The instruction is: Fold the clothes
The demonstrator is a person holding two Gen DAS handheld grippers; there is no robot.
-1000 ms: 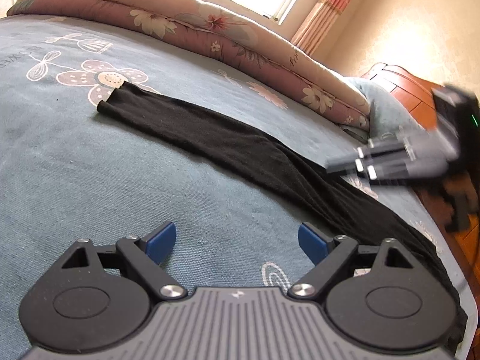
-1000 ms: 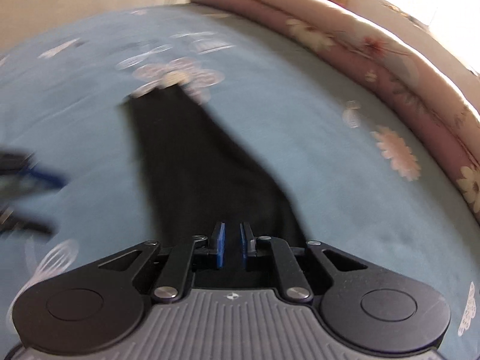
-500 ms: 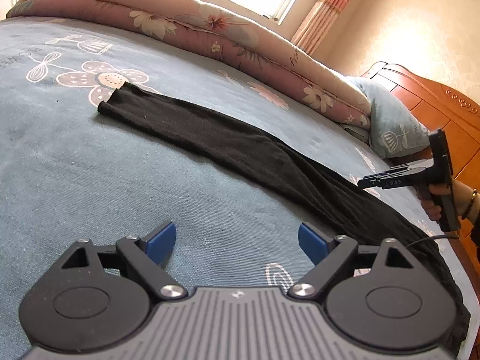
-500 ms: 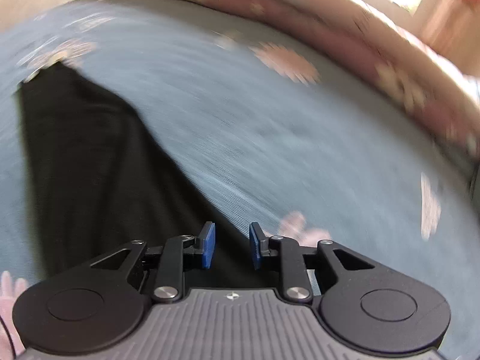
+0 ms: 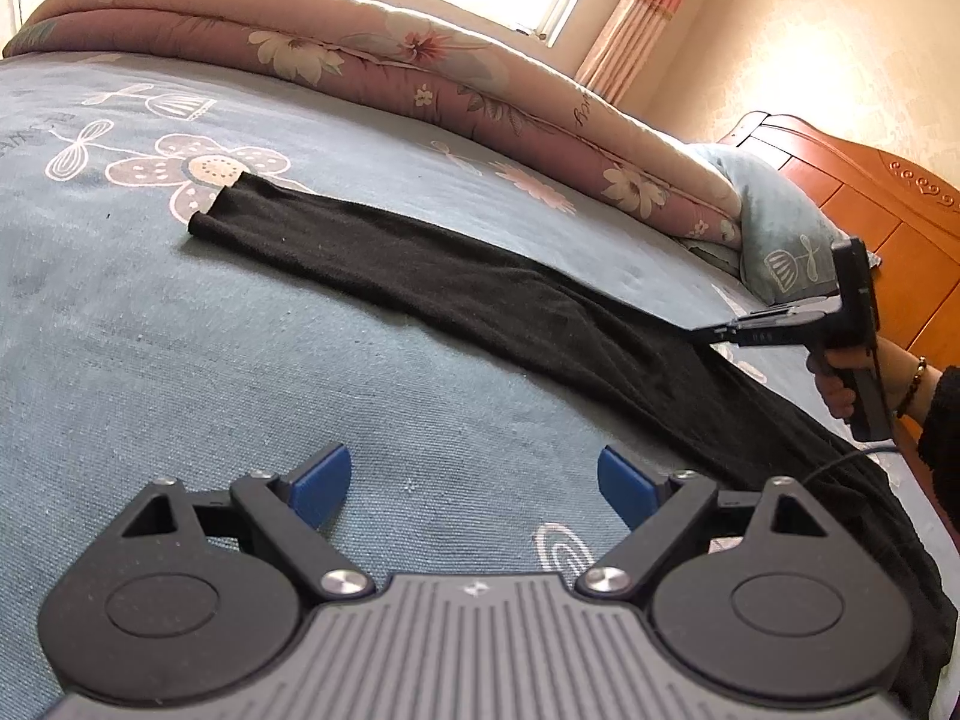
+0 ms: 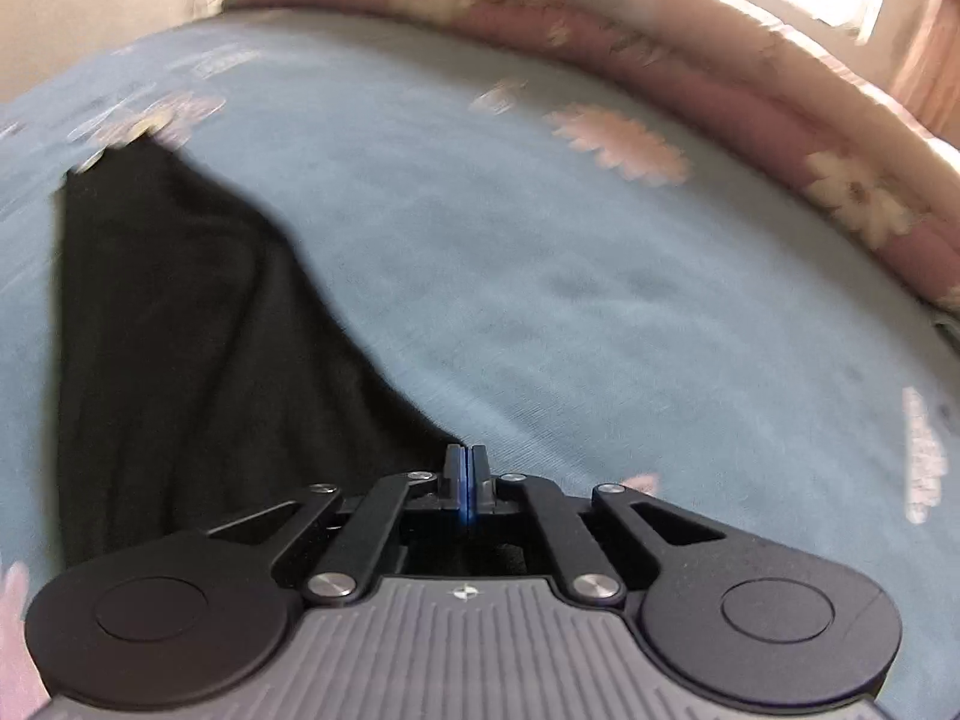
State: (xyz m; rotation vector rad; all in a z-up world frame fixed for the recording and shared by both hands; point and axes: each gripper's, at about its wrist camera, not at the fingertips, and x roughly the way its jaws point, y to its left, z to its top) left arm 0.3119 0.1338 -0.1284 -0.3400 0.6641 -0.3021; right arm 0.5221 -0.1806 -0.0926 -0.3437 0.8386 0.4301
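Pinching: the right claw [image 6: 465, 468] has snapped fully shut at the far edge of the black garment [image 5: 480, 294]; whether cloth is actually caught between the pads cannot be told.
Right claw, change: a second ago it hovered over the middle of the garment with a narrow gap; it has since swung out to the edge near the quilt [image 5: 384, 54] side, opened a little, then closed.
Meaning: judged from this, a grasp for the first fold is just being made; nothing is folded yet.
Left claw: the left claw [image 5: 474, 480] stands wide open and empty over the bed [image 5: 180, 360], unmoved since a second ago.
Right hand: the hand [image 5: 846, 372] holds its handle low, fingers angled steeply down onto the cloth.
Garment: long and flat on the bed, narrow end near the flower print, wide end at the near right.
Beyond: pillow [image 5: 774, 234] and wooden headboard [image 5: 888, 204] behind.
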